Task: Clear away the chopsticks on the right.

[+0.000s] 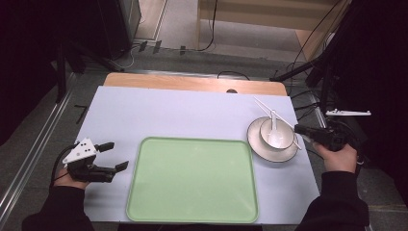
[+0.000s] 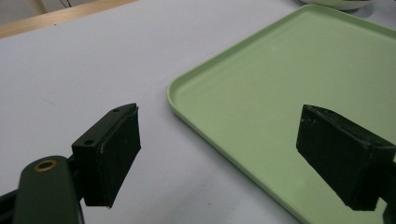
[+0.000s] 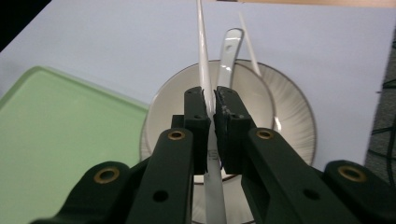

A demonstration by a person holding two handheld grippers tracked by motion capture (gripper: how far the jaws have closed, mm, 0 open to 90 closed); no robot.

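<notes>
Right gripper (image 3: 209, 100) jaws clamped on white chopstick (image 3: 202, 56) over bowl (image 1: 276, 133); chopstick tip cut off up top. Left gripper (image 2: 217, 154) jaws wide open, nothing held, beside tray (image 2: 261, 93).

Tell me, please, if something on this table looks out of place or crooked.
One white chopstick is pinched in the right claw and slants up over the white bowl, apart from its partner on the rim. The white spoon lies in the bowl. The green tray sits square; nothing is spilled.
</notes>
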